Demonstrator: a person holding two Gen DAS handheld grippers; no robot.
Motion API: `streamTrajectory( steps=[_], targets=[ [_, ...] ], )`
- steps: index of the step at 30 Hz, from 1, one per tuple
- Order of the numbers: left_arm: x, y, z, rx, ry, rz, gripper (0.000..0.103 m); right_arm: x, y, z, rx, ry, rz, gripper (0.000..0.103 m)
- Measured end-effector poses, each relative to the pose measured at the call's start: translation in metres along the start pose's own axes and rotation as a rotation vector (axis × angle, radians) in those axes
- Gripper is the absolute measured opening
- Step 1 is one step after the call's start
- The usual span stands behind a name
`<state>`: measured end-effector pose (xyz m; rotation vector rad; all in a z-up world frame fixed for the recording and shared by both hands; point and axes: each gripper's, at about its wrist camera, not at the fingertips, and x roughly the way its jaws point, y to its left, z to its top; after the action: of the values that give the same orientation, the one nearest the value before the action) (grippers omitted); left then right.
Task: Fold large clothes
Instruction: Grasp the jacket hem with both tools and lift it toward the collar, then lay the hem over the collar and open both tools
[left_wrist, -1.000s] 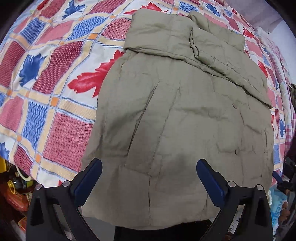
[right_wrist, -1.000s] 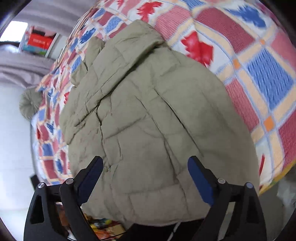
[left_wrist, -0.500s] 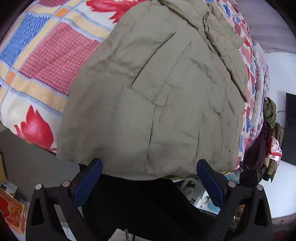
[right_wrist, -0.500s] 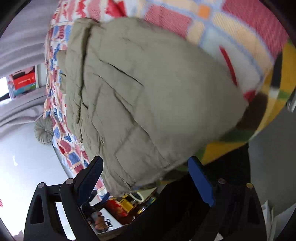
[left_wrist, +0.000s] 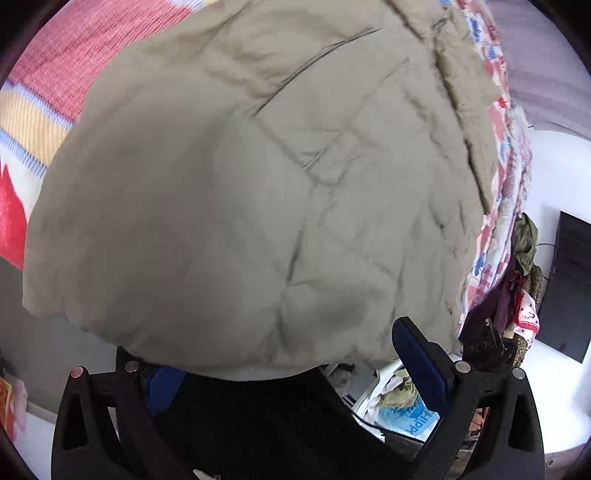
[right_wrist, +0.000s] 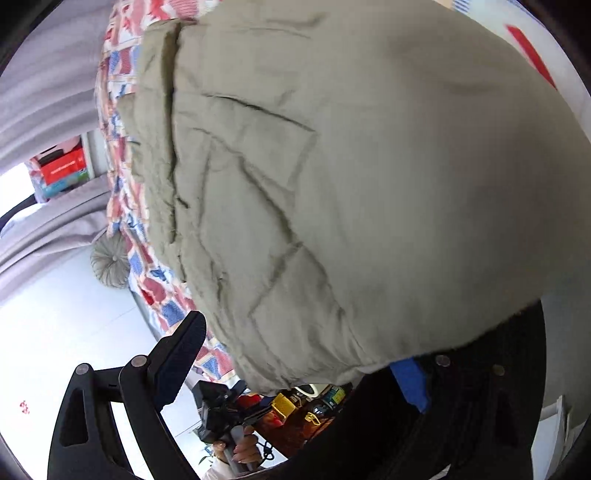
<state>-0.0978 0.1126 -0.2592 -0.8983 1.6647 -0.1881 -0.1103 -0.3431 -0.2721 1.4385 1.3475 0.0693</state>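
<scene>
1. The puffy olive-green quilted jacket (left_wrist: 258, 192) lies spread on the bed's red, blue and cream patterned quilt (left_wrist: 48, 70), its hem hanging over the near edge.
2. The left gripper (left_wrist: 295, 369) sits at that hem with jaws spread wide, 1 blue pad tucked under the fabric, nothing pinched yet.
3. The right gripper (right_wrist: 299, 354) is likewise wide open, hem drooping between its fingers.
4. I'd push both deeper so the padding is fully between the pads, clamp together, then lift evenly; thick filling could slip from a shallow bite.
</scene>
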Motion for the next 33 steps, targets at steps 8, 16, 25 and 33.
streamTrajectory(
  steps=[8, 16, 25, 33],
  targets=[
    [-0.009, -0.030, 0.023, 0.047, -0.045, -0.048, 0.040, 0.004, 0.016, 0.007, -0.015, -0.006, 0.056, 0.095],
    [-0.030, -0.039, 0.032, 0.104, -0.072, -0.007, 0.014, 0.001, 0.011, 0.009, 0.001, -0.024, -0.094, 0.009],
    [-0.081, -0.078, 0.051, 0.198, -0.183, -0.053, 0.014, -0.019, 0.064, 0.014, -0.166, -0.068, -0.065, 0.009],
    [-0.137, -0.140, 0.106, 0.330, -0.351, -0.068, 0.014, -0.030, 0.166, 0.035, -0.422, -0.160, -0.094, 0.009]
  ],
)
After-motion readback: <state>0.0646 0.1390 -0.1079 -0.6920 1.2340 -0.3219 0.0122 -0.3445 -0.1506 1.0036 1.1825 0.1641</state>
